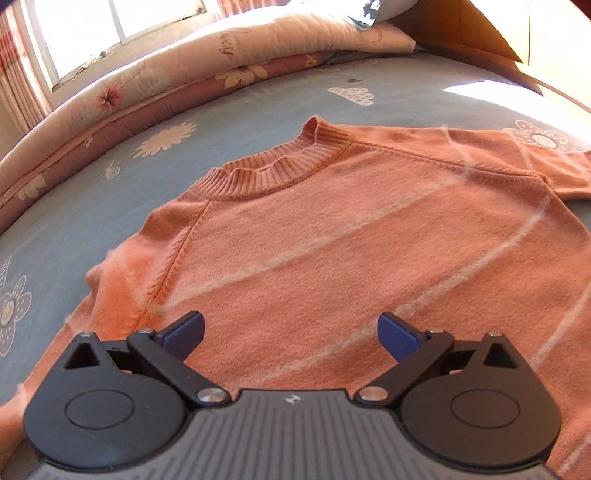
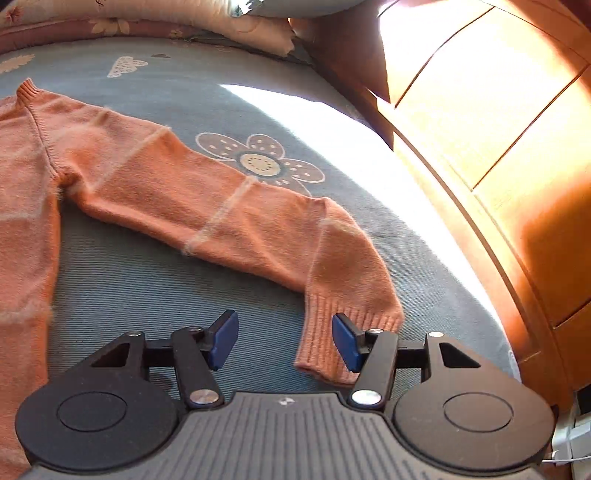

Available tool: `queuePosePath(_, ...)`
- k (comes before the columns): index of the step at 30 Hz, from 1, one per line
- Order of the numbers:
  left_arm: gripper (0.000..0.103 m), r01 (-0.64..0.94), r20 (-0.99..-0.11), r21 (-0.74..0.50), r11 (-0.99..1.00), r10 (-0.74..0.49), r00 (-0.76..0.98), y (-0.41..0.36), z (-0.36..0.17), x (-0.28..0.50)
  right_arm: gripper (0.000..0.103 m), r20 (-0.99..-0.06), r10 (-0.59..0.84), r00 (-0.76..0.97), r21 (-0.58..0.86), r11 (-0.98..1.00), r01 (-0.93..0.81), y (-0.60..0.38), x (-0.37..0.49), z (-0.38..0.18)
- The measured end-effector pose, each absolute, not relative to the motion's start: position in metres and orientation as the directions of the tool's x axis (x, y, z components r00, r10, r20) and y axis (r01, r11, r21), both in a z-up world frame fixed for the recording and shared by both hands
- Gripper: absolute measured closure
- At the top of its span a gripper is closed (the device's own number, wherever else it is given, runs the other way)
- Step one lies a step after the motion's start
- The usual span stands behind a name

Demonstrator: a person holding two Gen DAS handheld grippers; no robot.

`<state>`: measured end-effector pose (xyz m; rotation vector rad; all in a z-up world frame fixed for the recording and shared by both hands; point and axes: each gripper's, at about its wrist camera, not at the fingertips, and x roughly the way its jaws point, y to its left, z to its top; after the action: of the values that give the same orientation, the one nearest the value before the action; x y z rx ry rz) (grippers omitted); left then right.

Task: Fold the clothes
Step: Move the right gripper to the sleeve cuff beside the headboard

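Note:
An orange knit sweater with pale stripes lies flat on the blue flowered bedsheet, collar away from me. My left gripper hovers open over the sweater's chest, nothing between its blue pads. In the right wrist view the sweater's sleeve stretches out to the right and bends down to its ribbed cuff. My right gripper is open; its right pad lies over the cuff, and the cuff's left edge is between the pads.
A folded peach floral quilt is piled along the far side of the bed under a window. A wooden headboard runs along the right side. Bare bedsheet lies between sleeve and sweater body.

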<state>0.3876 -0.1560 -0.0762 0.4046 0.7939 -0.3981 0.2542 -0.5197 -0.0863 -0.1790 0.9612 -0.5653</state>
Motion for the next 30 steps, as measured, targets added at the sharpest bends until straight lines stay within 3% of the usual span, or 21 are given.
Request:
queuePosePath(6,0.004,0.573,-0.764,0.138,0.808,-0.281,0.581,-0.194,-0.073,0.389,0.042,-0.713,-0.572,0.404,-0.405,0.808,0.428,-0.554,0.254,-0.080)
queuePosePath(8,0.004,0.581,-0.765,0.127,0.804,-0.293,0.574,-0.199,-0.072,0.389,0.055,-0.710,-0.585,0.391,-0.410,0.796,0.446,-0.565,0.255,-0.077)
queuePosePath(9,0.004,0.584,-0.764,0.123,0.802,-0.299,0.571,-0.201,-0.072,0.389,0.073,-0.709,-0.591,0.385,-0.412,0.790,0.455,-0.571,0.255,-0.076)
queuePosePath(10,0.004,0.588,-0.764,0.119,0.800,-0.304,0.569,-0.202,-0.071,0.389,0.085,-0.707,-0.598,0.378,-0.414,0.783,0.463,-0.576,0.255,-0.075)
queuePosePath(15,0.004,0.587,-0.777,0.110,0.802,-0.299,0.554,-0.203,-0.071,0.386,0.085,-0.699,-0.627,0.344,-0.425,0.751,0.505,-0.604,0.255,-0.068)
queuePosePath(19,0.004,0.588,-0.786,0.104,0.802,-0.296,0.543,-0.205,-0.072,0.382,0.072,-0.651,-0.697,0.302,-0.407,0.656,0.635,-0.639,0.250,-0.054)
queuePosePath(24,0.004,0.589,-0.791,0.101,0.802,-0.295,0.537,-0.208,-0.074,0.380,0.069,-0.643,-0.718,0.269,-0.378,0.602,0.703,-0.654,0.243,-0.048)
queuePosePath(26,0.004,0.592,-0.791,0.099,0.800,-0.298,0.535,-0.209,-0.074,0.380,0.066,-0.660,-0.703,0.266,-0.345,0.598,0.723,-0.657,0.238,-0.050)
queuePosePath(30,0.004,0.593,-0.794,0.096,0.799,-0.297,0.530,-0.211,-0.075,0.381,0.061,-0.737,-0.586,0.337,-0.122,0.605,0.787,-0.671,0.230,-0.064)
